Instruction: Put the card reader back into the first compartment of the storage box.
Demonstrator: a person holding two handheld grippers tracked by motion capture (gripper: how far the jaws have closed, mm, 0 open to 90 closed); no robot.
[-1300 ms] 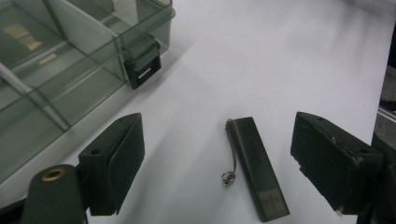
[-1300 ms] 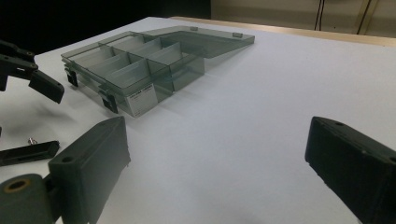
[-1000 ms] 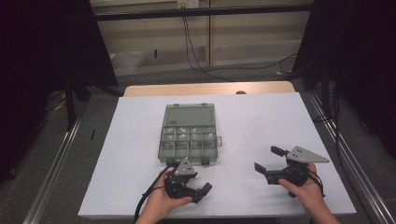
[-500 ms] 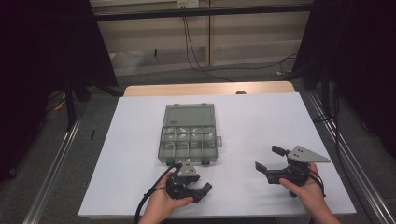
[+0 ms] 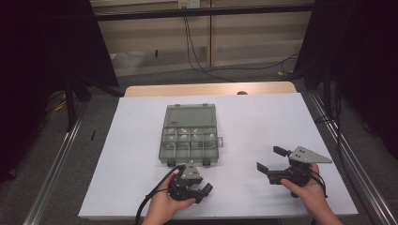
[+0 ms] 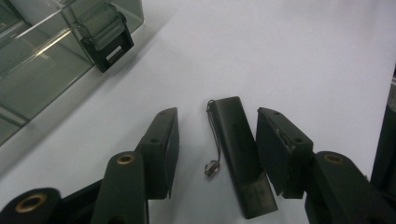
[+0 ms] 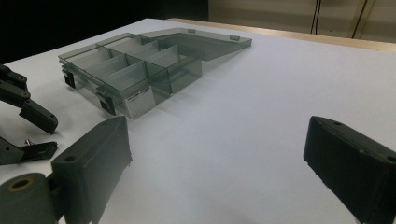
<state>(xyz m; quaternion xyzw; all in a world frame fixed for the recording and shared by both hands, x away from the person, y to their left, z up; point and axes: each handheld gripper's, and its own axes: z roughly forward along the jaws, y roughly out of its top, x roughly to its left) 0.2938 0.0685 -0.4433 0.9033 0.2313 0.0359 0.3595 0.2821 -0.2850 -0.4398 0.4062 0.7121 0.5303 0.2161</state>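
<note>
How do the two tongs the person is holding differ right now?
The left tongs have a small dark stick with a thin cord lying between their jaws; the right tongs have only bare white table between theirs. The left tongs' jaws have just been closing and stand narrower; the right tongs' jaws are spread wide. The left tongs sit close to the clear compartment box; the right tongs are farther from it. Both have two black jaws.

Open smoky-clear compartment box (image 5: 190, 133) mid-table on the white sheet (image 5: 263, 122) — lid flat, black latches (image 6: 106, 45) front — cables (image 5: 197, 51) beyond.
</note>
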